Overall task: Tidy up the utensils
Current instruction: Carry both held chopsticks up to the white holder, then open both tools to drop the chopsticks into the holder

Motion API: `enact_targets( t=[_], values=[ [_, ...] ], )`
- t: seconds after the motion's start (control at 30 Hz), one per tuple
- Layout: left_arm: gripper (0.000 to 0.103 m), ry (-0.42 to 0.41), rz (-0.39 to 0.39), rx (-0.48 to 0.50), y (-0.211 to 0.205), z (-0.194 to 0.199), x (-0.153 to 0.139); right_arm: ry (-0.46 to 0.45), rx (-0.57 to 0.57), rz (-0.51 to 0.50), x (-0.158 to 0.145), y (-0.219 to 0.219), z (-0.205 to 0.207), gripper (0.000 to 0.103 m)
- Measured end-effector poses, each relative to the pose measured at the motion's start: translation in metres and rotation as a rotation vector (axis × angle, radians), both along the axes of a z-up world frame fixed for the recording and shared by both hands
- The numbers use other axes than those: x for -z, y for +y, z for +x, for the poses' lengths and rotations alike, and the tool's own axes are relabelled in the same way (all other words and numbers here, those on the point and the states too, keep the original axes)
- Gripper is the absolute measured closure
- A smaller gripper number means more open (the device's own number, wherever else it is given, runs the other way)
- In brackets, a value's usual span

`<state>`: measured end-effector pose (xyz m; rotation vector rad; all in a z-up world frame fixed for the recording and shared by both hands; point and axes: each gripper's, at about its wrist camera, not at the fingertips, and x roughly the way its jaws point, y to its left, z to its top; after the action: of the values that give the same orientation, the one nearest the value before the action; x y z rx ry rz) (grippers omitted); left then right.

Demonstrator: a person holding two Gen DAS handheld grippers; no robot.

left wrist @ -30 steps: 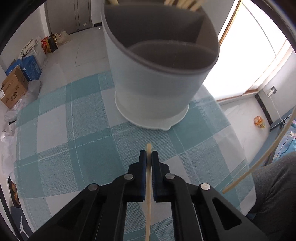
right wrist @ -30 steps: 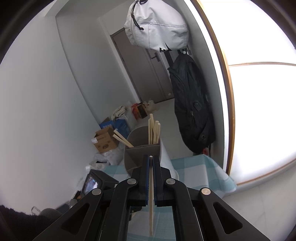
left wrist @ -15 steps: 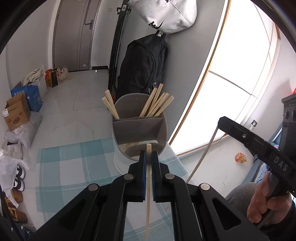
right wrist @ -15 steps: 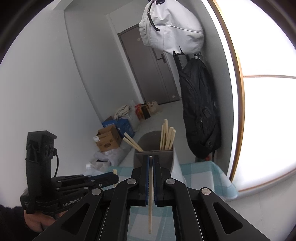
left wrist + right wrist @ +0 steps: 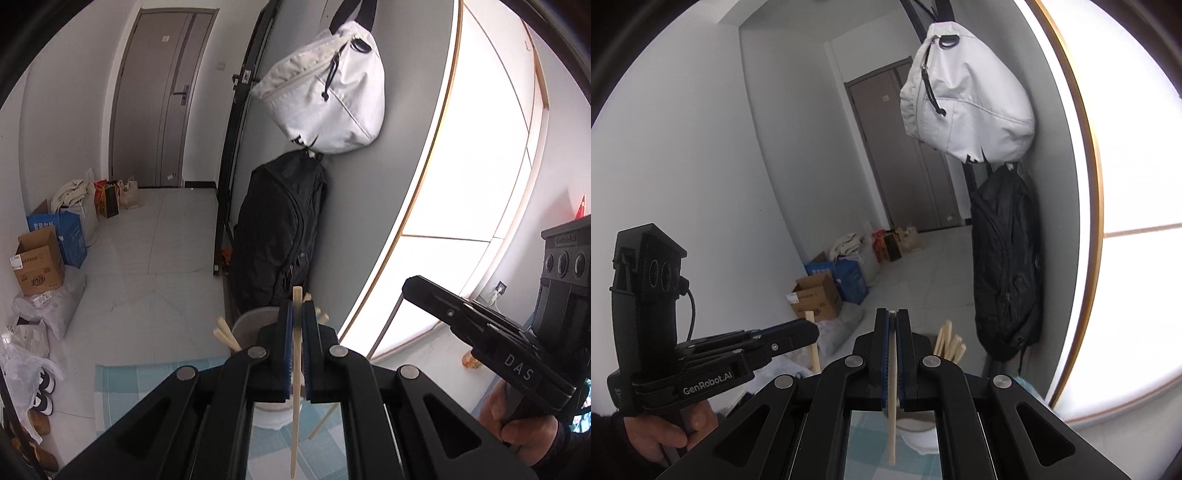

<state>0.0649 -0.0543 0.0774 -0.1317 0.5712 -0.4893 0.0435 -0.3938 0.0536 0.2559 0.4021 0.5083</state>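
My left gripper is shut on a wooden chopstick that runs back between the jaws. Behind its fingers, mostly hidden, stands the grey utensil holder with several chopsticks in it. The right gripper shows at the right, held by a hand, with its chopstick hanging down. In the right wrist view my right gripper is shut on that chopstick. The left gripper is at the left with its stick. The holder's white base peeks out below.
A teal checked cloth covers the table. A white bag and a black backpack hang on the wall behind the holder. Cardboard boxes and bags lie on the floor at the left. A bright window is at the right.
Both grippers have risen with their chopsticks. The left view has tipped up from the holder close below to the room, and the holder now sits low and small. The right gripper has come into the left view.
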Motion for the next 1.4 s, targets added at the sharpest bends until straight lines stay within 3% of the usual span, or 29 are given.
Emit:
enact_targets(
  t=[0.13, 0.3, 0.5, 0.73, 1.0, 1.4],
  values=[
    [0.102, -0.056, -0.032, -0.047, 0.002, 0.029, -0.024, -0.018, 0.006, 0.0, -0.025, 0.002, 0.024, 0.1],
    [0.102, -0.116, -0.054, -0.117, 0.0, 0.061, -0.032, -0.04, 0.026, 0.01, -0.038, 0.004, 0.051, 0.1],
    [0.102, -0.15, -0.043, -0.137, -0.004, 0.086, -0.009, -0.076, 0.043, -0.002, -0.036, 0.016, 0.078, 0.1],
    [0.102, -0.135, -0.047, -0.125, 0.0, 0.1, 0.021, -0.052, 0.057, 0.0, -0.006, 0.021, 0.107, 0.1],
    [0.102, -0.126, -0.104, -0.049, 0.011, 0.089, 0.042, 0.009, 0.03, 0.0, 0.034, 0.022, 0.116, 0.1],
    [0.102, -0.1, -0.023, 0.173, 0.002, 0.064, 0.054, 0.083, -0.033, -0.034, 0.06, 0.026, 0.115, 0.099]
  ],
)
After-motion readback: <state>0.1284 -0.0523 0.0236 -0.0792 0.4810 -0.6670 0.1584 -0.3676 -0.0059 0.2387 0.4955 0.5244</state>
